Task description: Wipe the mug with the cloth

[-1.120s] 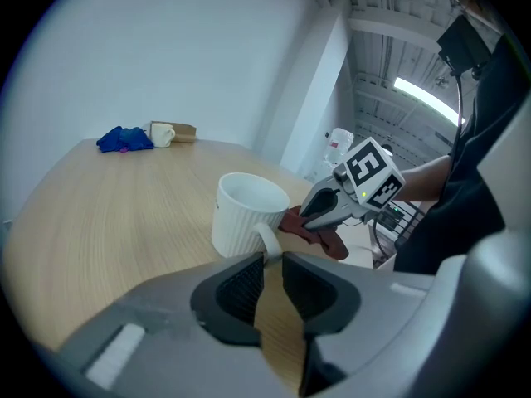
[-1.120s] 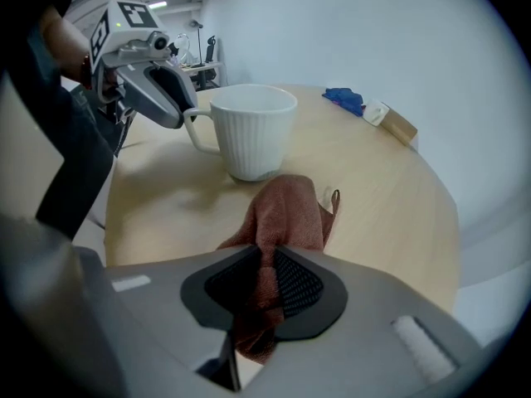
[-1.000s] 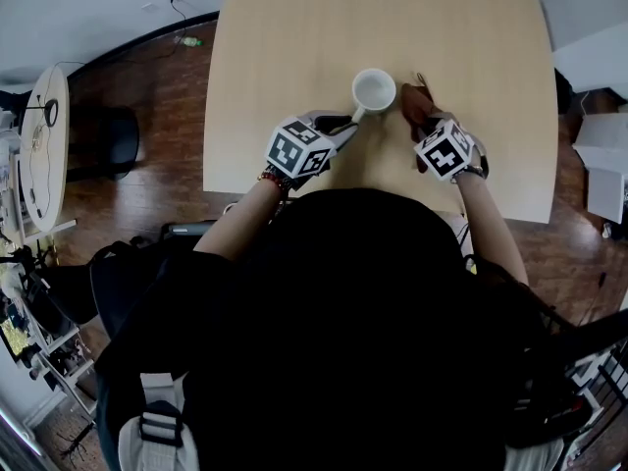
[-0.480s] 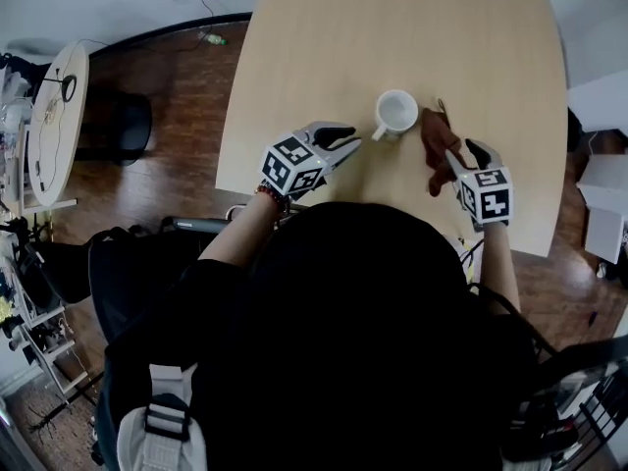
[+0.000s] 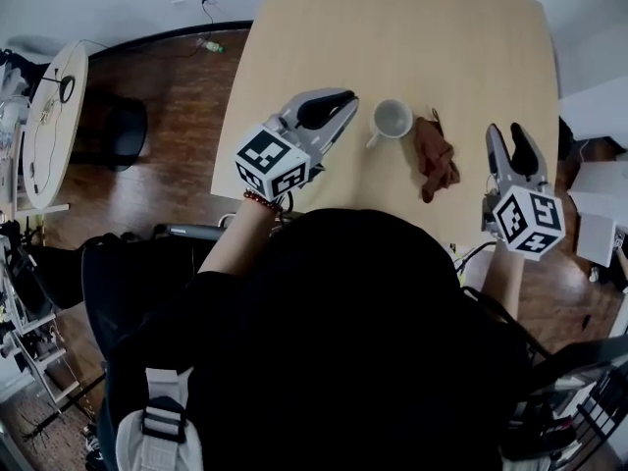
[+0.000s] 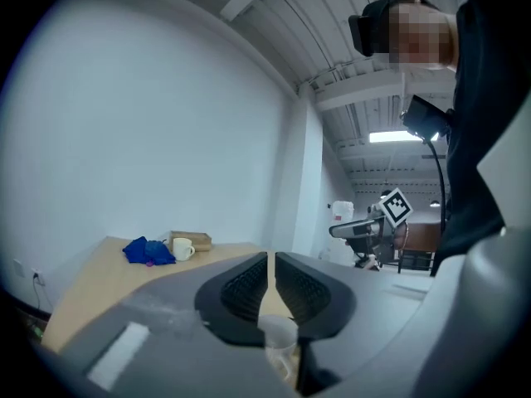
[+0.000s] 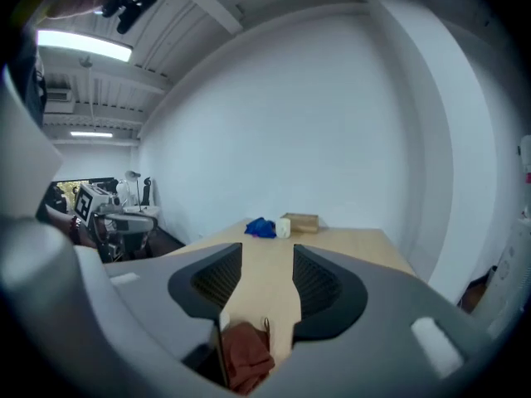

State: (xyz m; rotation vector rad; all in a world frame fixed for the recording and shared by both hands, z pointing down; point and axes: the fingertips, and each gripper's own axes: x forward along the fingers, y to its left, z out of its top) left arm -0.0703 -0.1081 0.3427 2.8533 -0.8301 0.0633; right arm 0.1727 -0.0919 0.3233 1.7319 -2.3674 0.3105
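A white mug [image 5: 392, 119] stands on the light wooden table [image 5: 442, 37], its handle pointing toward my left gripper [image 5: 343, 106]. That gripper hovers raised just left of the mug, its jaws together on nothing. In the left gripper view the mug [image 6: 278, 338] shows below the closed jaws. A crumpled brown cloth [image 5: 433, 157] lies on the table right of the mug. My right gripper [image 5: 504, 135] is open and empty, off to the cloth's right near the table edge. The cloth [image 7: 246, 356] lies below the right gripper's jaws.
A blue cloth [image 7: 260, 228], a second mug [image 7: 284, 228] and a wooden box [image 7: 299, 222] sit at the table's far end. A round white side table [image 5: 49, 116] and a dark chair [image 5: 123, 130] stand on the wood floor at left.
The right gripper opened, let go of the cloth and drew back to the right. The left gripper left the mug's handle and rose to the left. The cloth now lies beside the mug.
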